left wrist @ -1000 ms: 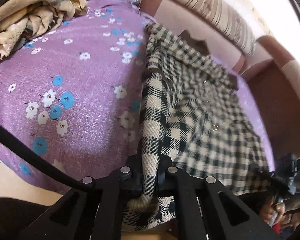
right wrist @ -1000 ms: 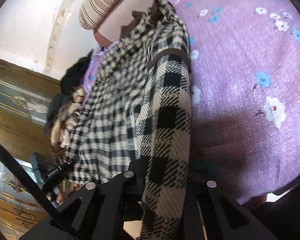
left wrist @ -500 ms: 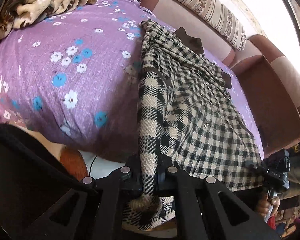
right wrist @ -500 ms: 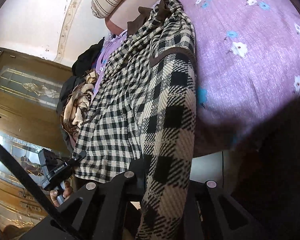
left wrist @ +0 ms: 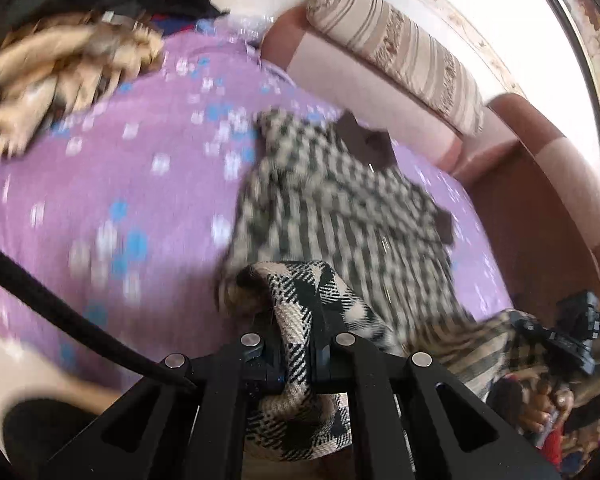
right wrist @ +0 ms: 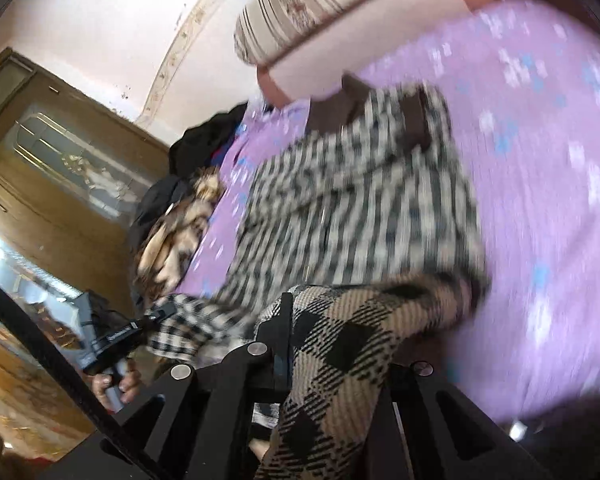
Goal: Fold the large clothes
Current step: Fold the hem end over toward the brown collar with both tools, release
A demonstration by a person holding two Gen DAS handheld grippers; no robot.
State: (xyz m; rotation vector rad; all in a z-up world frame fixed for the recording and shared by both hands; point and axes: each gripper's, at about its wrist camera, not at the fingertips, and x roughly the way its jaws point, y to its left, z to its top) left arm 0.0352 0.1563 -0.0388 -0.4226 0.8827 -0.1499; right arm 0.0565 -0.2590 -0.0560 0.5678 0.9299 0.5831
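Left wrist view: the left claw [left wrist: 300,350] is seen closed on a fold of the checked shirt [left wrist: 332,216], with black-and-cream fabric pinched between the two fingers and bunched both above and below them. The rest of the shirt is spread on the bed, over the purple flowered bedsheet [left wrist: 112,184], with its brown collar [left wrist: 364,142] at the far end, near the striped bolster [left wrist: 396,52]. The near hem is raised off the sheet toward the claw. A heap of tan cloth [left wrist: 56,80] is found at the upper left of the bed, well apart from the shirt. At the lower right, the right claw [left wrist: 512,322] is seen closed on the opposite corner of the hem, held by a hand [left wrist: 540,404]. The picture is blurred by motion, so finer details of the weave cannot be told.

Right wrist view: the right claw [right wrist: 296,350] is shown closed on the shirt [right wrist: 352,208], with a thick checked fold draped over and between its fingers and hanging toward the camera. The body of the shirt lies on the bedsheet [right wrist: 540,168], collar [right wrist: 340,104] toward the bolster [right wrist: 300,4]. At the lower left, the left claw [right wrist: 158,314] is seen gripping the other hem corner, and its handle is held by a hand [right wrist: 114,386]. A wooden wardrobe [right wrist: 52,168] stands at the left, beyond the tan cloth [right wrist: 168,248].
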